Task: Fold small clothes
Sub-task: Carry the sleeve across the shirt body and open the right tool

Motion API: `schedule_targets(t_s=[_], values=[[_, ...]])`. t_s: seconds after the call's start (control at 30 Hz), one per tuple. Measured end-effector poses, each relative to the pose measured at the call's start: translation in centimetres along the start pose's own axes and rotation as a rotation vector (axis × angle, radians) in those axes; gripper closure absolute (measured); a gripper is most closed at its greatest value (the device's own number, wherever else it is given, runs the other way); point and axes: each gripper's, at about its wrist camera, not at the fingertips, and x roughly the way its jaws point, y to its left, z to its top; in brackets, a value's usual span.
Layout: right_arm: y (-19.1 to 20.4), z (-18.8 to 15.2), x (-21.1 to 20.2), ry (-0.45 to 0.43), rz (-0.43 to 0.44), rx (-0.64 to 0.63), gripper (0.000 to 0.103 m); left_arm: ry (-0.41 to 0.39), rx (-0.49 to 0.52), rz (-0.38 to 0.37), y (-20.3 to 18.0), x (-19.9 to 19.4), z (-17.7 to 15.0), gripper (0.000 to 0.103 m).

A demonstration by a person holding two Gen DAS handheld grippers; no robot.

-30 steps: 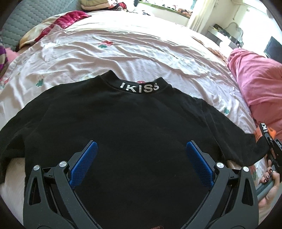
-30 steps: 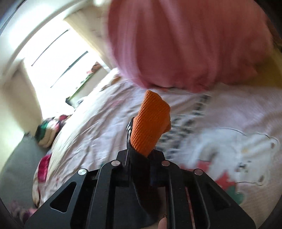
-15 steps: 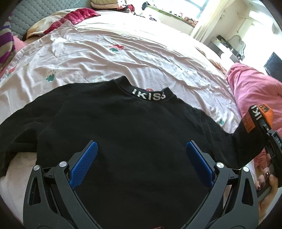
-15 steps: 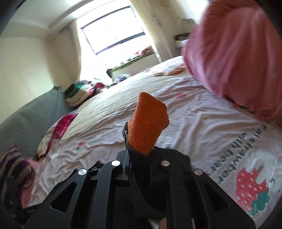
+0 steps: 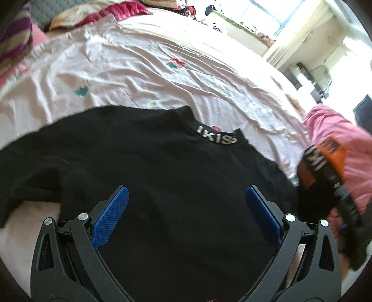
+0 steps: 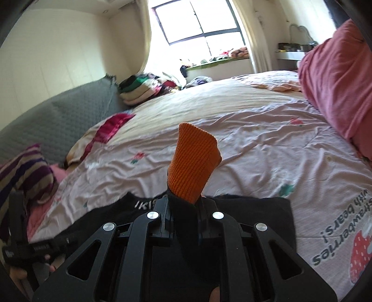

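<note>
Lying flat on a pale pink bedsheet [image 5: 144,67], the black sweater [image 5: 162,185] is spread front-up with its collar, lettered "IKISS", pointing toward the far side of the bed. The left gripper [image 5: 186,204] hangs over the sweater's lower body with its blue-padded jaws wide apart and nothing between them; the fabric beneath them is not pinched. At the right edge of the left wrist view, the right gripper [image 5: 334,183] is seen blurred, carrying the sweater's sleeve with its orange cuff [image 5: 325,158] lifted off the sheet. From the right wrist view, the right gripper [image 6: 186,204] has its jaws pressed together on that sleeve, and the orange cuff [image 6: 193,162] stands up above the fingertips. Below the cuff the black sweater [image 6: 255,216] and part of its lettered collar show on the sheet. A pink quilt [image 6: 337,76] is heaped at the right side of the bed, a striped pillow [image 6: 25,176] lies at the left, and a stack of folded clothes [image 6: 141,88] sits near the window [image 6: 200,21]. A fingertip shows at the bottom edge behind the right gripper.
</note>
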Motion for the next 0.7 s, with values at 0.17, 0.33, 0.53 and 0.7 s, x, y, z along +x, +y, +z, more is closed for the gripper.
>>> schedule_targets(t_s=[0.17,0.33,0.53,0.7], values=[[1.7,-1.7,2.1,0.065,0.014,-0.070,0.088,0.024,-0.015,-0.035,0.1,1.0,-0.2,0.008],[2.2,-3.1,3.6,0.142,0.063,-0.076,0.072,0.041,-0.038,-0.072,0.3,1.8,-0.5,0.008],[1.9,-3.3,3.2,0.158,0.145,-0.029,0.049,0.079,-0.065,-0.136,0.2,3.2,-0.9,0.008],[0.0,-2.4,2.3,0.137,0.088,0.009,0.046,0.123,-0.060,-0.180,-0.6,4.7,-1.9,0.016]])
